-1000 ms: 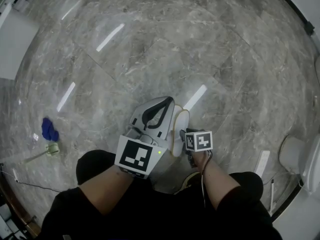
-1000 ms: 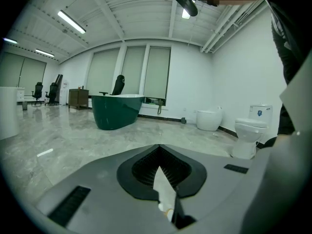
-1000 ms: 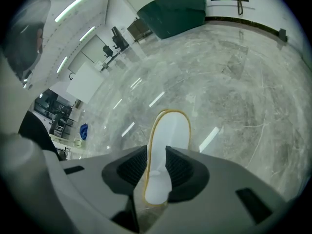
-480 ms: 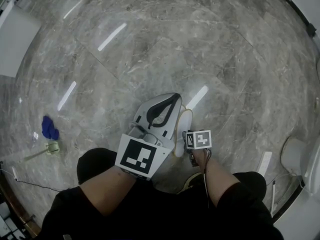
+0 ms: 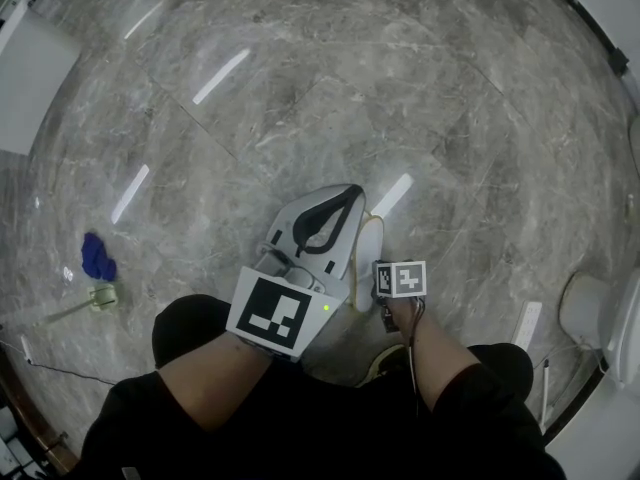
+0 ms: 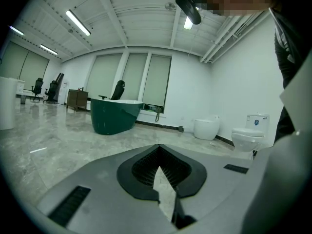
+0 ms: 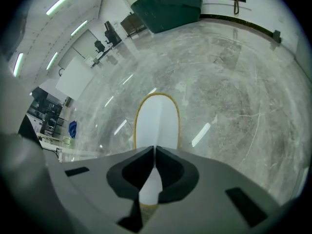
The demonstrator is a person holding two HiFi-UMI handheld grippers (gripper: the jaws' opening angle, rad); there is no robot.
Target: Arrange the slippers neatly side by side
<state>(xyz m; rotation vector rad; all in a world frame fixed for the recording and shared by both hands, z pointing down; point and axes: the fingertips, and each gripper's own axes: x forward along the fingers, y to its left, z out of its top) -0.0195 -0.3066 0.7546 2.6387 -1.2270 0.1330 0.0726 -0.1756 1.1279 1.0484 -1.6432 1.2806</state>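
Observation:
A flat white slipper point(image 7: 156, 118) with a yellow rim lies on the marble floor, toe pointing away. My right gripper point(image 7: 154, 149) is at its heel end. Its jaws are closing, almost together, and the white slipper shows in the gap between them. In the head view the slipper point(image 5: 370, 243) lies just ahead of the right gripper's marker cube point(image 5: 400, 278), half covered by my left gripper point(image 5: 345, 200). My left gripper point(image 6: 158, 168) is held level above the floor, shut, with nothing in it. A yellow-edged piece point(image 5: 380, 360) peeks out under my right forearm.
A blue cloth point(image 5: 98, 256) and a small green object point(image 5: 104, 296) lie at the left. A white power strip point(image 5: 525, 323) and a white toilet point(image 5: 590, 308) are at the right. Ahead of the left gripper stand a green bathtub point(image 6: 116, 115) and toilets point(image 6: 248, 136).
My left gripper has shifted slightly forward and to the right, covering more of the slipper. The right gripper's marker cube has barely moved.

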